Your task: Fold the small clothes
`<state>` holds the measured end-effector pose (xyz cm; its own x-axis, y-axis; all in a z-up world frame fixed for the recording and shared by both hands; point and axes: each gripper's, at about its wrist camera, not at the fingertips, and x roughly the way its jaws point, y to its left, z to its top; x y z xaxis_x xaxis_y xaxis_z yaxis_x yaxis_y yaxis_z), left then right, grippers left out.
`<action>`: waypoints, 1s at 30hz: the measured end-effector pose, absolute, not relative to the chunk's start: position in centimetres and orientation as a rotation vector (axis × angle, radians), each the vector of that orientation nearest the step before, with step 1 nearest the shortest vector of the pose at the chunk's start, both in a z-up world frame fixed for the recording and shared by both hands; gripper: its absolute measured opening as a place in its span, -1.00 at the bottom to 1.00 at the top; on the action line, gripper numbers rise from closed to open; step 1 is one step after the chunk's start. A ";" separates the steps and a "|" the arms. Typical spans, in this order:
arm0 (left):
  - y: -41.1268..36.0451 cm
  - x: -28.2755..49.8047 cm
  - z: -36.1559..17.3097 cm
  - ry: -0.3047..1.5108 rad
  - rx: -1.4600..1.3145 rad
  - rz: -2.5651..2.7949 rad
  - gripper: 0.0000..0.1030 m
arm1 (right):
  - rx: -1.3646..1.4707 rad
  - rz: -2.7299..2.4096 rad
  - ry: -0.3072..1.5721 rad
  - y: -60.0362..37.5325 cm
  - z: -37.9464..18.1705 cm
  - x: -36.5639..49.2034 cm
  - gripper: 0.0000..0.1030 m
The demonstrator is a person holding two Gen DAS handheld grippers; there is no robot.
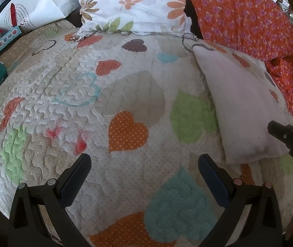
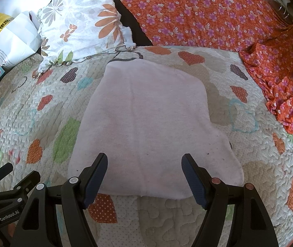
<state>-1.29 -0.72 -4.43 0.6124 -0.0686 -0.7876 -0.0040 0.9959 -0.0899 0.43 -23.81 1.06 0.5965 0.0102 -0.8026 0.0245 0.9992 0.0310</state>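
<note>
Left gripper (image 1: 144, 162) first: matte black plastic, two fingers flaring from broad triangular arms with cut-out windows. Dark navy pads (image 1: 74, 182) line the inner faces. Round pivot caps sit on the knuckles, silvery on one side, coppery pink on the other. Over to the right gripper (image 2: 145, 162): same black frame, same triangular cut-outs, and here the navy pads (image 2: 193, 182) show a fine ribbed grain. Caps again, silver on one side, pinkish on the other. Seen from this camera, the left unit's black body carries small screws and white lettering, "GenRobot.AI".
</note>
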 end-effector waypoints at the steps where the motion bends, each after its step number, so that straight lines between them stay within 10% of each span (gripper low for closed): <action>1: -0.7 -1.3 -4.5 0.914 -0.087 -0.039 1.00 | 0.040 -0.009 0.932 -23.8 1.1 0.4 0.53; 30: -0.3 -1.0 -5.1 0.951 -0.128 -0.055 1.00 | 0.025 0.010 0.929 -23.2 0.8 0.4 0.55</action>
<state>-1.02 -0.29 -5.09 0.5804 -0.1035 -0.8077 -0.0091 0.9910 -0.1335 0.41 -23.18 0.81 0.5986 0.0193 -0.8008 0.0025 0.9997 0.0259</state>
